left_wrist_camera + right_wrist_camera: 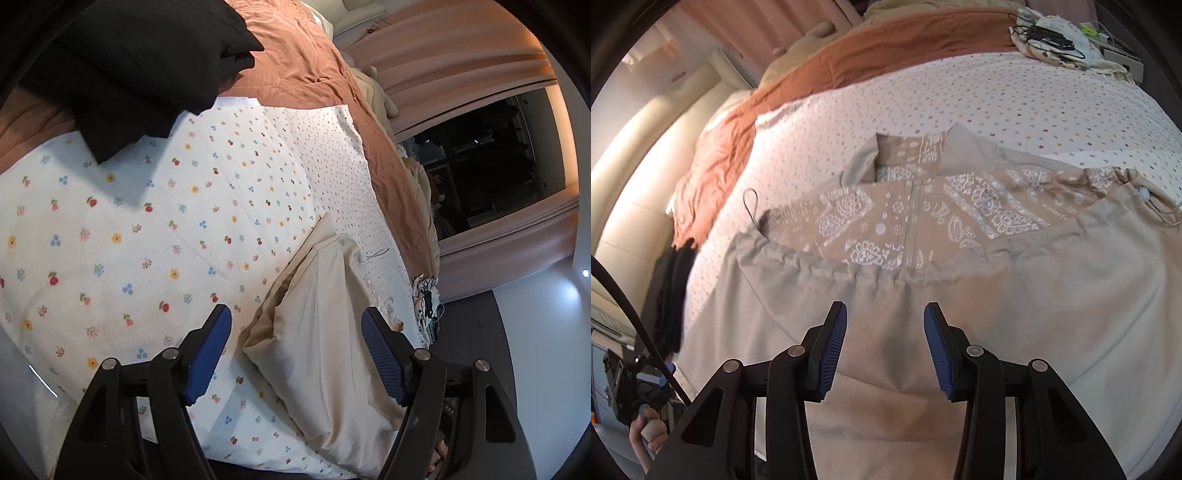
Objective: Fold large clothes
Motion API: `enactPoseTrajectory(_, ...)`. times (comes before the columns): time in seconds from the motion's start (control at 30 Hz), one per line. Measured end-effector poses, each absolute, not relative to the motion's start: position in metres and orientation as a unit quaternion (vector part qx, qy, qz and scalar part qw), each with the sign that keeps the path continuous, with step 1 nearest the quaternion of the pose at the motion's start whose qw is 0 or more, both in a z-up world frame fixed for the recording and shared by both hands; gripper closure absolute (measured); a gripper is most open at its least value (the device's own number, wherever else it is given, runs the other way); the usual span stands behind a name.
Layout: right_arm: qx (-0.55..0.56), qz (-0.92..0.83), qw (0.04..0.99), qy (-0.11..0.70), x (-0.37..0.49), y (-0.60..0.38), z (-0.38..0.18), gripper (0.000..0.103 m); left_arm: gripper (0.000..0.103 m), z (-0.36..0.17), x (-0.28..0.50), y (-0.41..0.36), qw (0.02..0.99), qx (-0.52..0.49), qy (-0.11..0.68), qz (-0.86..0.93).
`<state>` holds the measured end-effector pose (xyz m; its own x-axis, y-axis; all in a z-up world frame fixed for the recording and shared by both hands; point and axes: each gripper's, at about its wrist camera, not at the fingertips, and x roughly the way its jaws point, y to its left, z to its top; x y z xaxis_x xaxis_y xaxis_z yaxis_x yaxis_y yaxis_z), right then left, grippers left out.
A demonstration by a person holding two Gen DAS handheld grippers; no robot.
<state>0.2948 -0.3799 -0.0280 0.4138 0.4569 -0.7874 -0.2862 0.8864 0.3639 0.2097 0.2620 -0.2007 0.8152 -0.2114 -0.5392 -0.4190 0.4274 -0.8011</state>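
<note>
Both tools stand apart and empty: the right tool (885,345) hovers above the jacket (960,295), the left tool (297,354) over its sleeve (325,332) at 6 o'clock, probably to pinch for folding.

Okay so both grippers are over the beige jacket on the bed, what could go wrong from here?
1. The right gripper hovers over plain back fabric; closing there may pinch only the top layer, so the jacket bunches rather than folds.
2. The drawstring loop sticks out at the hem and could snag.
3. The left gripper straddles a bulky sleeve; a partial grip might slip.
</note>
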Motion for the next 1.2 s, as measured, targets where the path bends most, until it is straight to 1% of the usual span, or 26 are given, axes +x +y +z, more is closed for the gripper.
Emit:
enactPoseTrajectory(0.33, -0.025, 0.19, 0.822, 0.537, 0.324, -0.317, -0.067, 0.062, 0.03, -0.227, 0.221, 0.239, 0.773, -0.539, 0.33, 0.05)
enactPoseTrajectory(0.53, -0.045, 0.173, 0.824, 0.538, 0.344, -0.302, -0.084, 0.062, 0.03, -0.237, 0.23, 0.232, 0.768, -0.541, 0.34, 0.057)
enactPoseTrajectory(0.57, -0.047, 0.174, 0.825, 0.535, 0.347, -0.301, -0.085, 0.068, 0.032, -0.239, 0.231, 0.232, 0.766, -0.542, 0.34, 0.059)
enactPoseTrajectory(0.6, -0.051, 0.174, 0.828, 0.53, 0.351, -0.299, -0.086, 0.078, 0.039, -0.24, 0.232, 0.231, 0.765, -0.543, 0.341, 0.059)
enactPoseTrajectory(0.63, -0.054, 0.179, 0.83, 0.525, 0.353, -0.299, -0.087, 0.083, 0.04, -0.242, 0.233, 0.23, 0.764, -0.543, 0.344, 0.059)
enactPoseTrajectory(0.67, -0.055, 0.181, 0.831, 0.523, 0.357, -0.299, -0.088, 0.094, 0.04, -0.244, 0.233, 0.229, 0.762, -0.544, 0.346, 0.059)
enactPoseTrajectory(0.7, -0.049, 0.185, 0.831, 0.522, 0.36, -0.302, -0.086, 0.1, 0.04, -0.245, 0.233, 0.227, 0.761, -0.544, 0.348, 0.059)
enactPoseTrajectory(0.73, -0.04, 0.188, 0.832, 0.52, 0.363, -0.305, -0.084, 0.103, 0.04, -0.247, 0.233, 0.226, 0.761, -0.543, 0.35, 0.059)
enactPoseTrajectory(0.87, -0.011, 0.194, 0.852, 0.486, 0.371, -0.317, -0.06, 0.103, 0.04, -0.248, 0.234, 0.226, 0.761, -0.542, 0.351, 0.063)
enactPoseTrajectory(1.0, -0.006, 0.193, 0.862, 0.468, 0.384, -0.319, -0.045, 0.103, 0.04, -0.247, 0.237, 0.227, 0.76, -0.543, 0.351, 0.067)
enactPoseTrajectory(1.2, -0.015, 0.187, 0.861, 0.473, 0.397, -0.305, -0.058, 0.103, 0.04, -0.25, 0.242, 0.224, 0.753, -0.553, 0.352, 0.065)
